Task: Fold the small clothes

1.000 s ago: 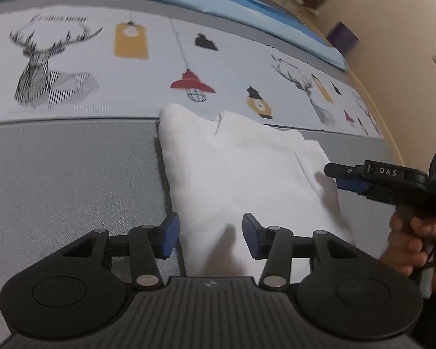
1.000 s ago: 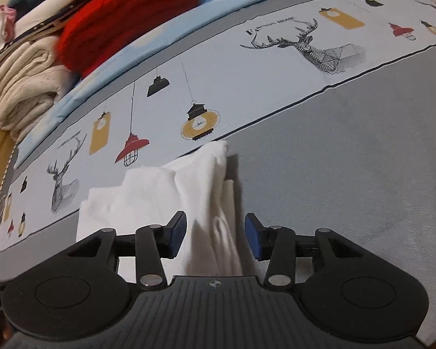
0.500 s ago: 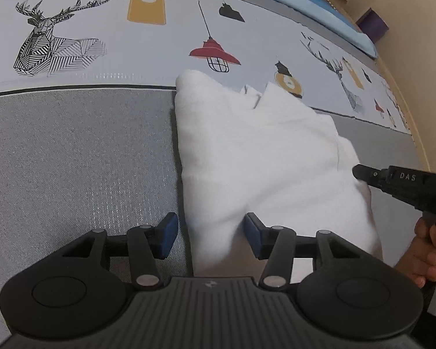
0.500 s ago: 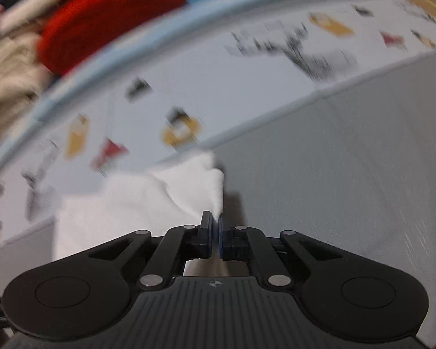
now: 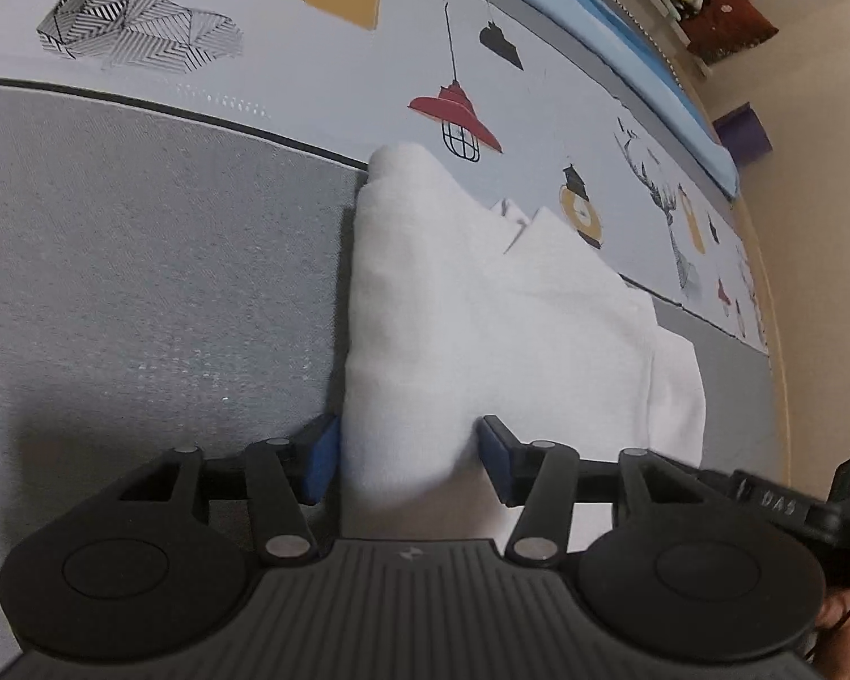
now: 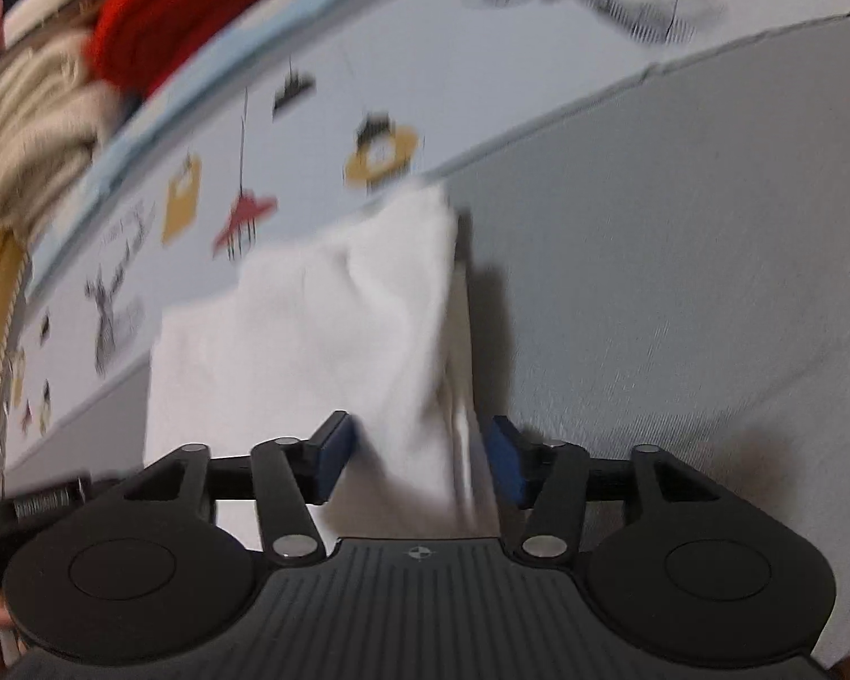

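A white folded garment (image 5: 481,311) lies on the grey bed cover (image 5: 141,283), its far end on the printed sheet. My left gripper (image 5: 408,464) straddles the garment's near left fold. Its jaws are opening, a bulge of cloth sits between the blue pads, and I see no pinch. In the right wrist view the same garment (image 6: 311,328) shows its raised right fold. My right gripper (image 6: 419,459) stands over that fold with its jaws opening wide, cloth loose between them. That view is blurred.
The sheet with deer and lamp prints (image 5: 311,85) runs across the back. Folded clothes are stacked at the far left, a red knit (image 6: 198,11) over a beige pile (image 6: 28,130). The other gripper's black body (image 5: 776,501) and a hand (image 5: 844,623) sit at the lower right.
My left gripper has sunk and rolled, so the garment's near edge is now between its pads. My right gripper shut on the right fold half a second ago and has opened again.
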A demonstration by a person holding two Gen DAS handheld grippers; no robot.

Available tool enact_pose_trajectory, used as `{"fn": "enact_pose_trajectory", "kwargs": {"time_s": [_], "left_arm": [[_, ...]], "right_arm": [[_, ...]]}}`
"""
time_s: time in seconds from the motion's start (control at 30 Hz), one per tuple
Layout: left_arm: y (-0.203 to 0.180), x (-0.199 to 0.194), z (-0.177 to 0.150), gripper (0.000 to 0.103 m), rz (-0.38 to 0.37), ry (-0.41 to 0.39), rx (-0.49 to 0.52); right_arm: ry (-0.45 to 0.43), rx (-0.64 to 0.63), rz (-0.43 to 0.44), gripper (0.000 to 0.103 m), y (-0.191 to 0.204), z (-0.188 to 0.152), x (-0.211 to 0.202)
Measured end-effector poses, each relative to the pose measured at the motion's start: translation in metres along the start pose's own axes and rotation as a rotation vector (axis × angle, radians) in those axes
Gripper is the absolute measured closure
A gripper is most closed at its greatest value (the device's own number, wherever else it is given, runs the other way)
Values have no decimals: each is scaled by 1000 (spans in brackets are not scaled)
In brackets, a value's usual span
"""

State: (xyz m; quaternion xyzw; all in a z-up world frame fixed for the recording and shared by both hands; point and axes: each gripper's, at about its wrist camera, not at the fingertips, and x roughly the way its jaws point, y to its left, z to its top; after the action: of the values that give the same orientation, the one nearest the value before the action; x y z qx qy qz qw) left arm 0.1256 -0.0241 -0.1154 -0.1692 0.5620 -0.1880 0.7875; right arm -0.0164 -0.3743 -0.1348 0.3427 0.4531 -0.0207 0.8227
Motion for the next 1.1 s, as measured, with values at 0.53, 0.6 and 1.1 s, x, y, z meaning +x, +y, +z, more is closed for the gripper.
{"fn": "enact_pose_trajectory", "kwargs": {"time_s": [0.53,0.6,1.1], "left_arm": [[-27,-78,35,68,26,-307,190],[-21,-95,45,60,21,-386,167],[42,-60,53,28,83,-157,-77]], "right_arm": [[-216,-95,62,79,53,1,-9],[-289,-103,106,78,65,4,-14],[-166,-101,28,44,69,18,16]]}}
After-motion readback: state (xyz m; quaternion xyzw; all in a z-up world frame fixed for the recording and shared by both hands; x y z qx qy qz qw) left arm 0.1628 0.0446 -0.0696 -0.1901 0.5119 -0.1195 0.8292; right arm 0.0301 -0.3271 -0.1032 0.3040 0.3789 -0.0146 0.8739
